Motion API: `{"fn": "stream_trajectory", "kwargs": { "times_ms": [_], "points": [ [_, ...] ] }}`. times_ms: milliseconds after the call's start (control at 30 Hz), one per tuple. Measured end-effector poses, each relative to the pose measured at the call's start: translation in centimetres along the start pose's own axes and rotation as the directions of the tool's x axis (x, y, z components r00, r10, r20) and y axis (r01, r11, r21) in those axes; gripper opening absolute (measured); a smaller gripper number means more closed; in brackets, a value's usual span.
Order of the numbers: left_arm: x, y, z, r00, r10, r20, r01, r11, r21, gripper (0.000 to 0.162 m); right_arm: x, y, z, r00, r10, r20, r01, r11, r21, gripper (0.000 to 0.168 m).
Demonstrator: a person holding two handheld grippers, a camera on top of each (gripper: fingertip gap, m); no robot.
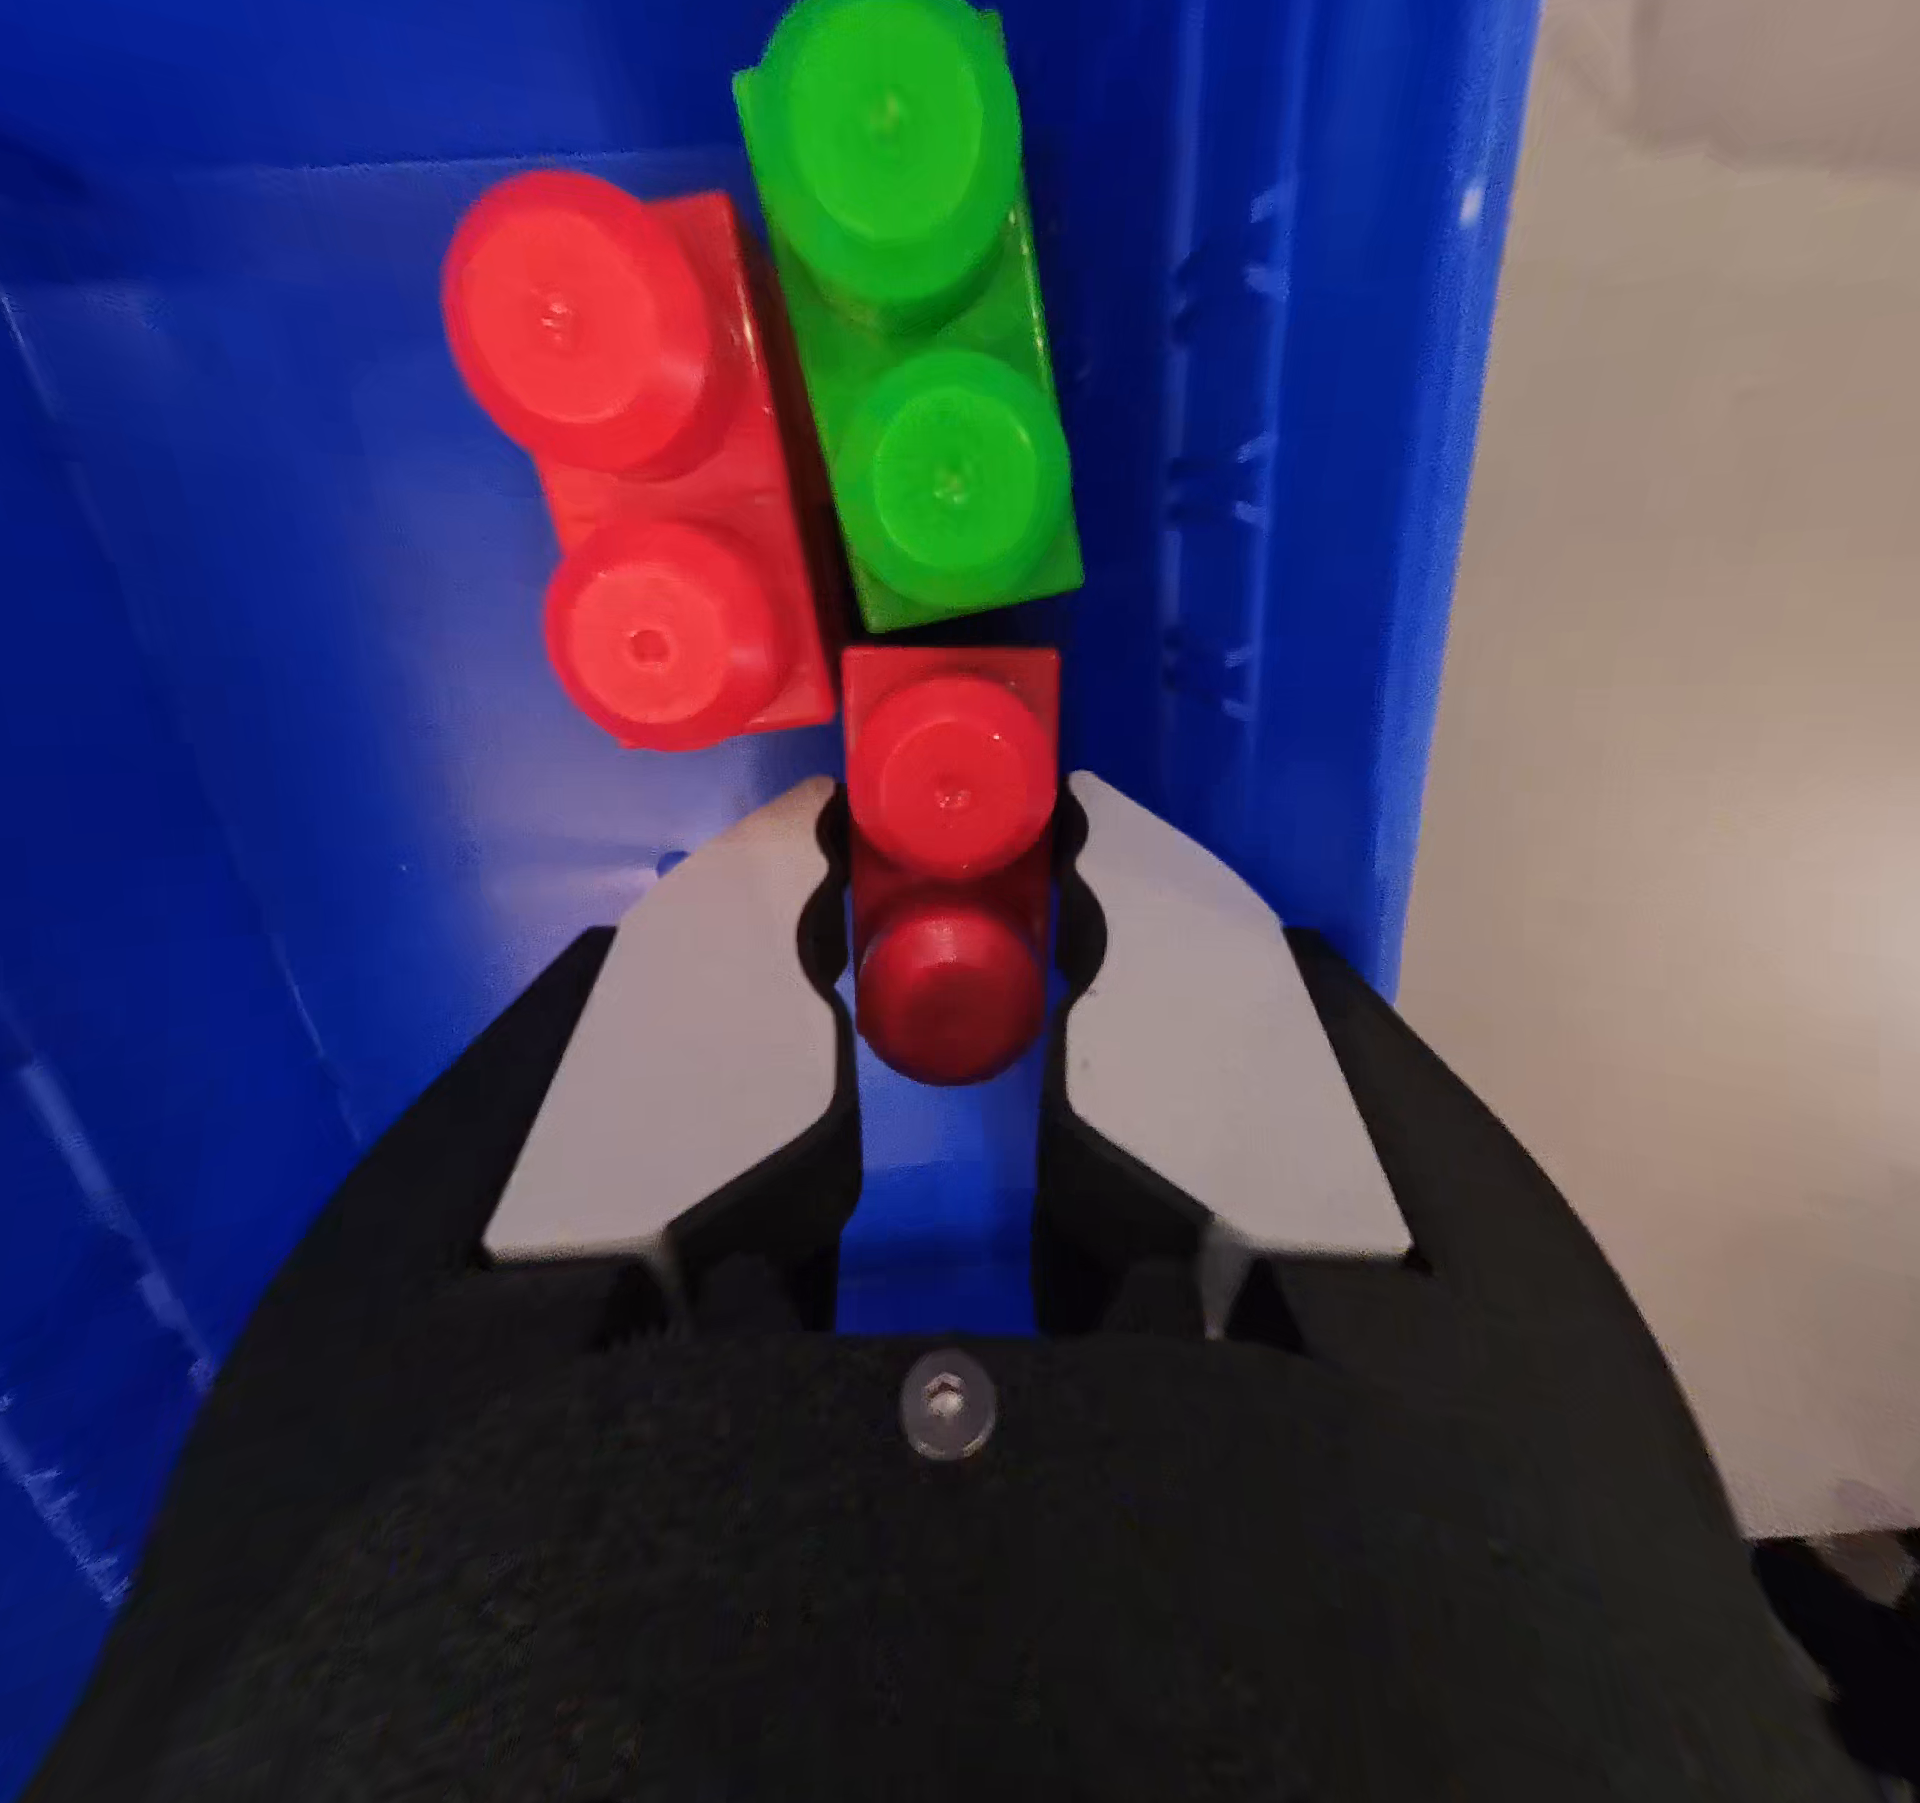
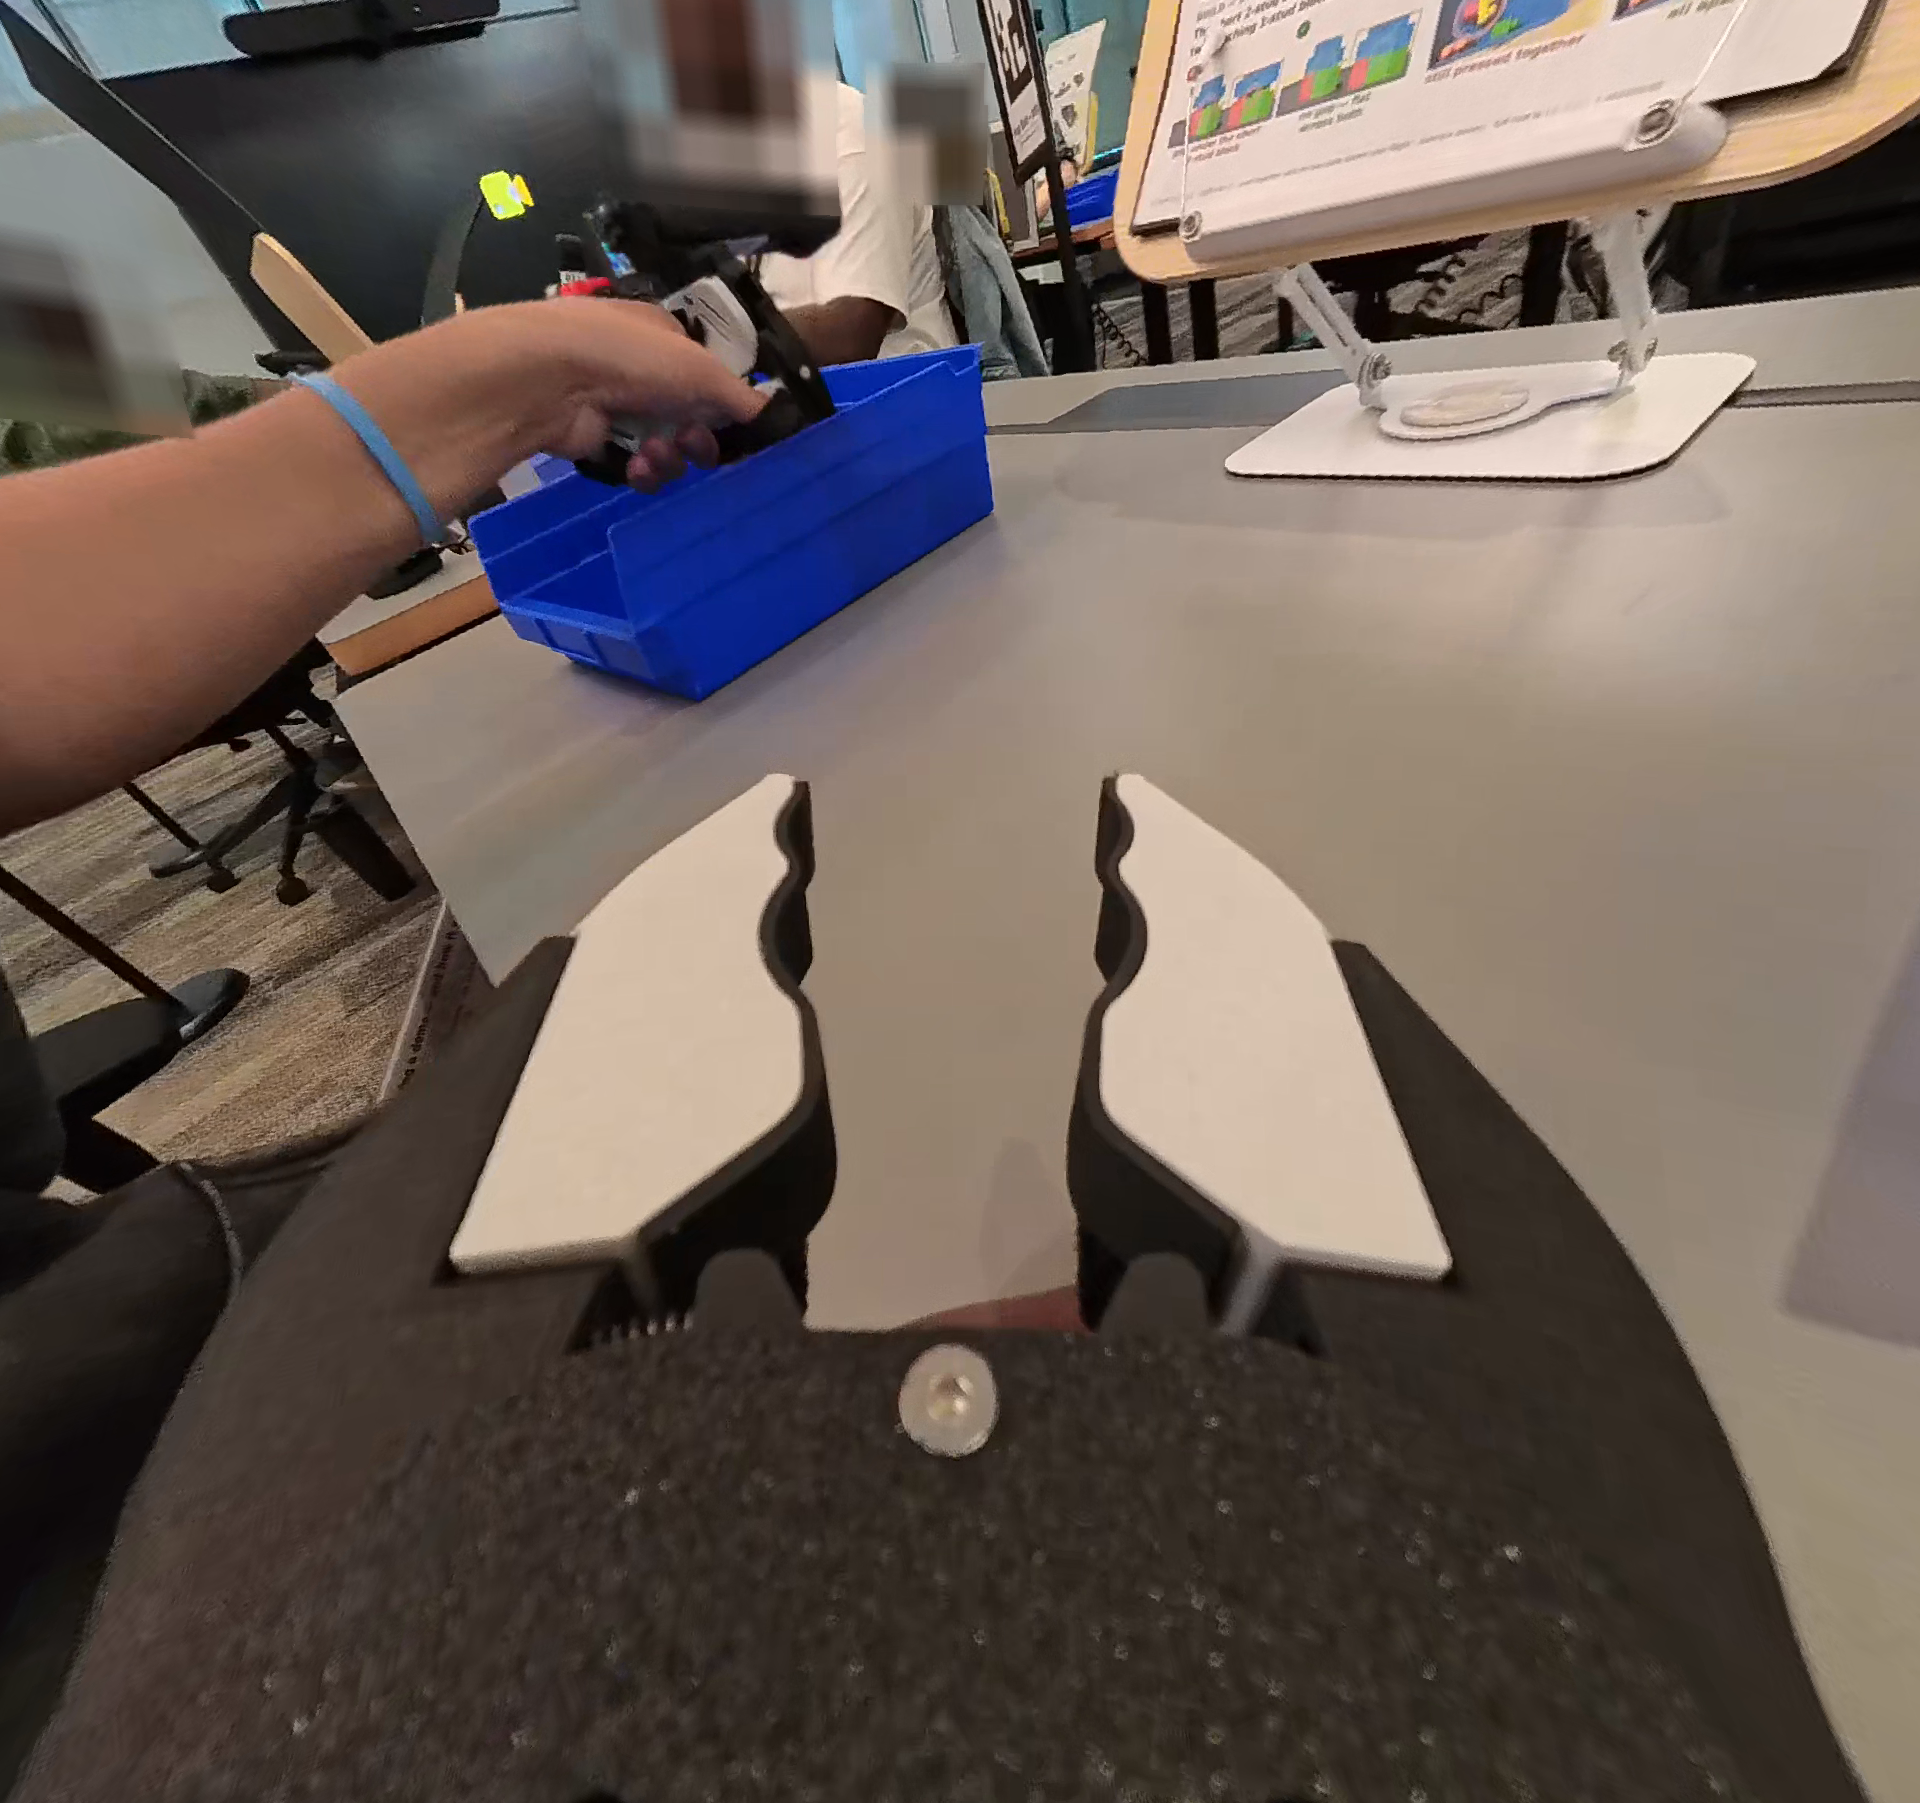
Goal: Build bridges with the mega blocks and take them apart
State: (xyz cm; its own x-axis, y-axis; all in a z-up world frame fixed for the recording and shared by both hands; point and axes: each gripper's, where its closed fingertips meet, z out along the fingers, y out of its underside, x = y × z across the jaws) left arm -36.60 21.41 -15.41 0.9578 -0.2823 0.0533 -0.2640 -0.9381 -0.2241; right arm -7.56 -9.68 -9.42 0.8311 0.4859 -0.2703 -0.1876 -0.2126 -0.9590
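- Mega blocks sit loose in the blue bin (image 1: 312,610): red two-stud block (image 1: 634,465), green two-stud block (image 1: 914,299), none joined.
- Left gripper (image 1: 951,797) reaches into the bin, clenched on a second red block (image 1: 951,818) by its sides.
- Right gripper (image 2: 951,808) hovers over the bare grey table (image 2: 1351,662), jaws spread, holding nothing.
- No bridge stands anywhere in view.
- Judgement: either building has barely begun or take-apart is ending; cannot tell which.
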Motion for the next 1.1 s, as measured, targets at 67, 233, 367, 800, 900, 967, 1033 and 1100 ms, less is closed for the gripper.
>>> {"fn": "stream_trajectory", "kwargs": {
  "times_ms": [67,233,367,800,900,967,1033,1100],
  "points": [
    [-0.2,0.3,-0.1,1.000,-0.008,0.009,0.008,1.000,0.001,0.036,0.4,-0.1,-0.3,1.000,0.004,-0.005,-0.004,1.000,0.003,0.052],
    [-0.9,1.1,-2.8,0.998,0.031,-0.060,-0.024,0.993,0.117,0.036,2.0,-0.7,-1.3,0.999,-0.005,-0.054,0.006,1.000,0.025,0.050],
    [0.4,0.6,-9.8,0.948,0.150,-0.282,-0.024,0.914,0.404,0.036,2.8,-1.0,-1.7,0.998,0.032,-0.057,-0.029,0.998,0.049,0.050],
    [17.2,1.8,-19.5,0.278,0.717,-0.640,0.043,0.656,0.754,0.036,0.5,-9.5,7.8,0.898,0.156,0.411,-0.172,0.985,0.002,0.063],
    [22.1,2.4,-18.2,0.145,0.762,-0.632,-0.018,0.640,0.768,0.036,0.4,-11.8,11.9,0.813,0.219,0.539,-0.231,0.972,-0.046,0.068],
    [24.5,2.9,-17.4,0.097,0.772,-0.628,-0.048,0.634,0.772,0.036,0.7,-12.5,14.2,0.796,0.230,0.560,-0.243,0.969,-0.052,0.068],
    [26.1,3.1,-17.1,0.071,0.773,-0.630,-0.042,0.633,0.773,0.036,0.8,-12.9,15.6,0.798,0.214,0.563,-0.242,0.970,-0.026,0.064],
    [27.1,3.7,-16.9,0.018,0.764,-0.645,-0.062,0.644,0.762,0.036,0.9,-13.5,16.0,0.800,0.189,0.569,-0.242,0.970,0.018,0.052]
  ]
}}
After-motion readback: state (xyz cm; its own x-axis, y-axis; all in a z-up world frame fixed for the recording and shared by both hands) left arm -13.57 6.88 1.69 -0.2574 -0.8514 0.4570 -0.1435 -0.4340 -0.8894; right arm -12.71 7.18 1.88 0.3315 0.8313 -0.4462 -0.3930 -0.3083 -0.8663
